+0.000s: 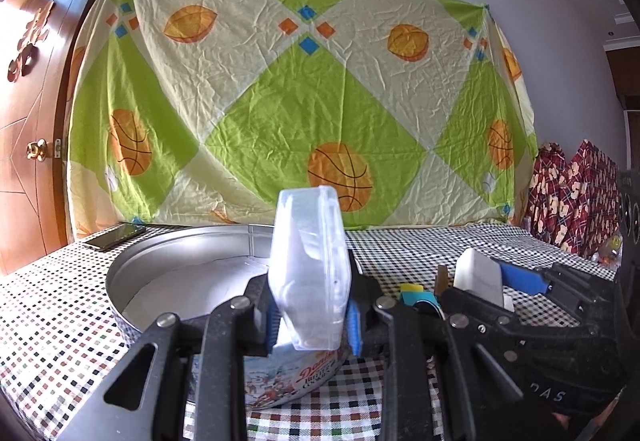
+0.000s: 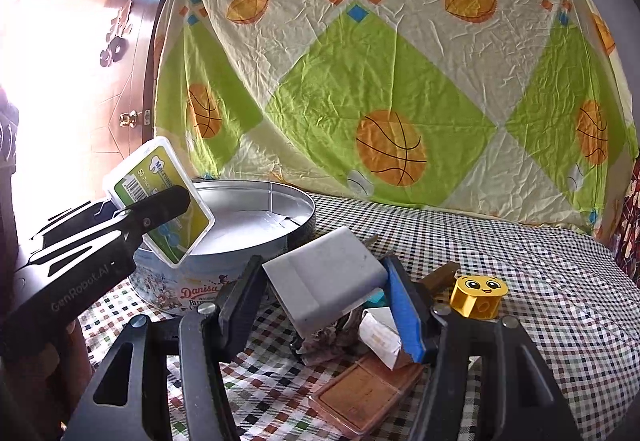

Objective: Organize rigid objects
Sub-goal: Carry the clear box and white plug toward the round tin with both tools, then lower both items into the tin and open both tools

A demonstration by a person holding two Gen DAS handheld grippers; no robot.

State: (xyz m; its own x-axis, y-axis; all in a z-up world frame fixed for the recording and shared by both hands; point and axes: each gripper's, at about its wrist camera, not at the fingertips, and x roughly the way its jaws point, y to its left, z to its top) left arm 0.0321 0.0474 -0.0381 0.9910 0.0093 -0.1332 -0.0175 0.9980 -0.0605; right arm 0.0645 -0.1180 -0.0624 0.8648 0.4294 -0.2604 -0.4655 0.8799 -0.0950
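The left gripper has its jaws pinching a clear plastic floss-pick box, held on edge above the near rim of the open Danisa cookie tin. In the right wrist view the box's green label faces right. The right gripper has its jaws pinching a grey rectangular block, tilted and raised over a small pile on the checked worktop: a brown flat case, a white folded packet and, just beside them, a yellow smiling-face toy block. A phone lies behind the tin. A basketball-print sheet hangs behind.
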